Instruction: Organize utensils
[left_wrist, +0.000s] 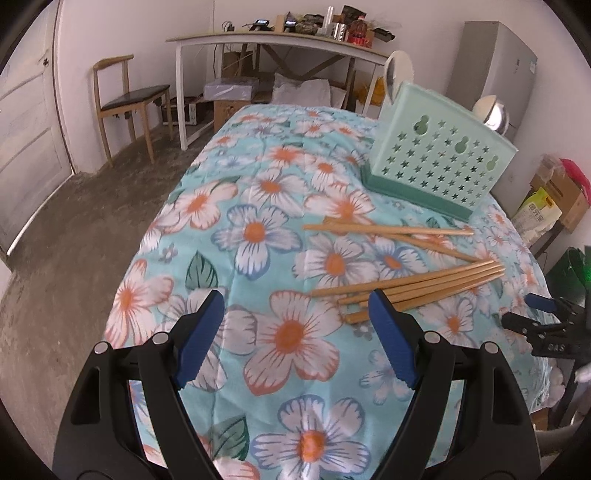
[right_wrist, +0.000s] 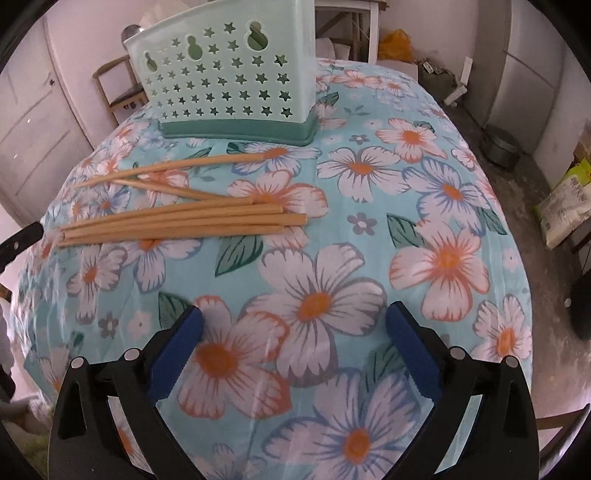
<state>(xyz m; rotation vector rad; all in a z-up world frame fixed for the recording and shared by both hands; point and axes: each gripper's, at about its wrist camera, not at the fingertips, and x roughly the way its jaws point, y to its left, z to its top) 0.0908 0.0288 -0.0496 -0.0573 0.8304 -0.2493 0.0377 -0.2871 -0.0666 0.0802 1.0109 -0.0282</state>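
While both grippers hang over the flowered cloth (left_wrist: 288, 229) that covers the counter, neither one holds anything. The left gripper (left_wrist: 295, 317) has its blue pads spread wide with only cloth between them; its right-hand pad sits just in front of the near ends of the chopsticks (left_wrist: 417, 286). The right gripper (right_wrist: 295, 343) is spread wide as well, above a large printed flower, well apart from the chopsticks in its own view (right_wrist: 177, 221).

The chopsticks lie flat on the cloth in two loose groups — a bundle of several lying side by side, and a couple more crossing at a shallow angle nearer the utensil holder (left_wrist: 439, 155). That holder is pale green plastic on a darker green base, standing upright beyond the chopsticks, its wall pierced with star-shaped holes and three gourd-shaped slots. A white spoon (left_wrist: 397, 70) and a metal ladle (left_wrist: 491, 110) rise out of it.

In the left wrist view the right gripper shows at the right edge, low over the cloth. Past the counter stand a wooden chair (left_wrist: 125, 99), a white table (left_wrist: 280, 40) loaded with clutter, and a grey cabinet (left_wrist: 495, 62). A yellow-green sack (left_wrist: 535, 214) on the floor carries printing, but it is too small to read — no other writing is legible.
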